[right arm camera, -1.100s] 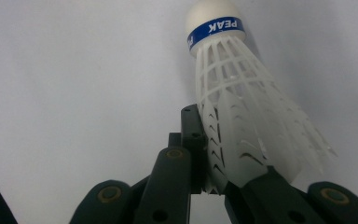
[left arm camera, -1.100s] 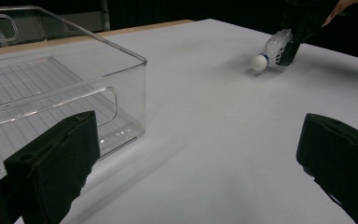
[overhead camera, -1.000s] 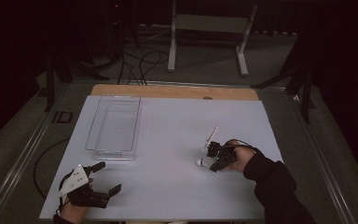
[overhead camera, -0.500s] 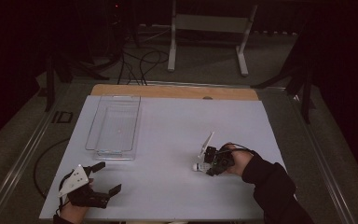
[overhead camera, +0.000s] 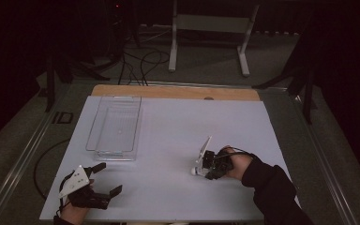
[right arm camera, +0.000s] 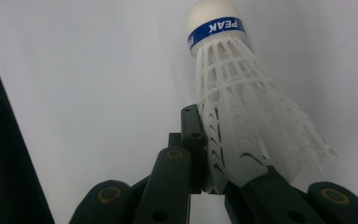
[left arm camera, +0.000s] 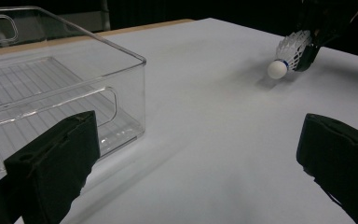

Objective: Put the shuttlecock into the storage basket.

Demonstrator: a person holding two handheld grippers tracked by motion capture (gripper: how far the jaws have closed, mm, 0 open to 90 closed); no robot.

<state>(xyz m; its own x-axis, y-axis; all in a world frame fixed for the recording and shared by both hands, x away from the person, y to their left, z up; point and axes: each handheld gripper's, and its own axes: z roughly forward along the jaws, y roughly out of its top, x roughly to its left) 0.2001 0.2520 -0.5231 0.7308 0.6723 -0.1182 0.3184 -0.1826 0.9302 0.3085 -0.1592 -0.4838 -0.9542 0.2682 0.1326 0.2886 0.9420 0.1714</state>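
A white plastic shuttlecock with a blue band on its cork hangs just above the white tabletop, right of centre. My right gripper is shut on its skirt, cork pointing left toward the table's middle. In the right gripper view the skirt of the shuttlecock is pinched between the black jaws of my right gripper. My left gripper rests at the near left corner, open and holding nothing. Seen from my left gripper, the shuttlecock is at the far right.
A clear plastic bin stands at the left of the table, nothing in it; its near wall is close in front of the left jaw. A wooden strip edges the far side. A metal stand and cables lie beyond.
My right gripper has carried the shuttlecock a little to the left and toward the near edge. My left gripper has stayed where it was.
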